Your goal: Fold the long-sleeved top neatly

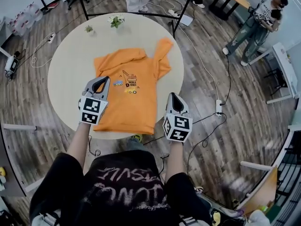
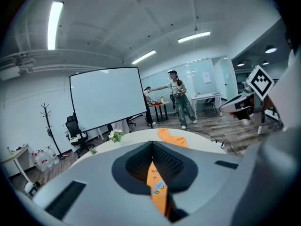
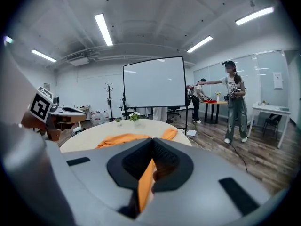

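Fold seemingly starting: left gripper (image 1: 105, 80), right gripper (image 1: 173, 96) clamp near sides of orange long-sleeved fabric top (image 1: 136, 98); next, even carry toward far collar.

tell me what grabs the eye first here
A bright orange top lies spread on the round pale table, mid-frame in the head view. The left gripper and right gripper each have their jaws shut on its fabric, one at each side.

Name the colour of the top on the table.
Orange top; clearest in the head view.
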